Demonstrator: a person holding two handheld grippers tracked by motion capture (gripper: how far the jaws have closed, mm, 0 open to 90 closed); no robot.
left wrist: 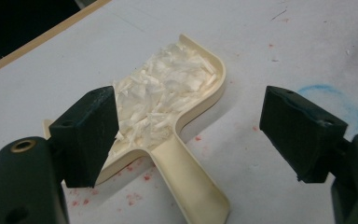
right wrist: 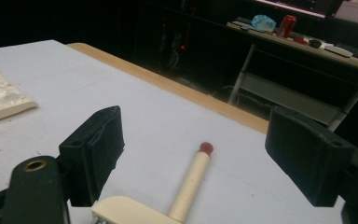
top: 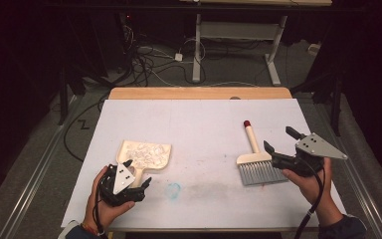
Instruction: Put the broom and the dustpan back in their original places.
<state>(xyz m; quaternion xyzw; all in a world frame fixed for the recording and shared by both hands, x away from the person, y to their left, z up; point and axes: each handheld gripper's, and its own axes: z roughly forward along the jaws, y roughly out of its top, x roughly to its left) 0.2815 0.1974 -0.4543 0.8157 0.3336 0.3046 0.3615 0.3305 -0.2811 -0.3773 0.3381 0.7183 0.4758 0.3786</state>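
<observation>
A cream dustpan (top: 151, 158) heaped with white shreds (left wrist: 168, 86) lies at the left of the white table top. Its handle (left wrist: 191, 186) points back between the jaws of my left gripper (top: 138, 173), which stands open just behind it without touching it. At the right lies a cream hand brush (top: 258, 167) with grey bristles, its red-tipped handle (right wrist: 192, 182) pointing away from me. My right gripper (top: 280, 140) is open at the brush's right side. In the right gripper view its jaws straddle the brush's head and handle, nothing clamped.
A faint blue ring (top: 173, 189) is drawn on the white sheet (top: 204, 119) between dustpan and brush, with small red specks (left wrist: 135, 198) by the dustpan. A wooden edge (top: 199, 93) borders the far side. Beyond it are floor cables (top: 149, 59) and a desk frame (top: 238, 35).
</observation>
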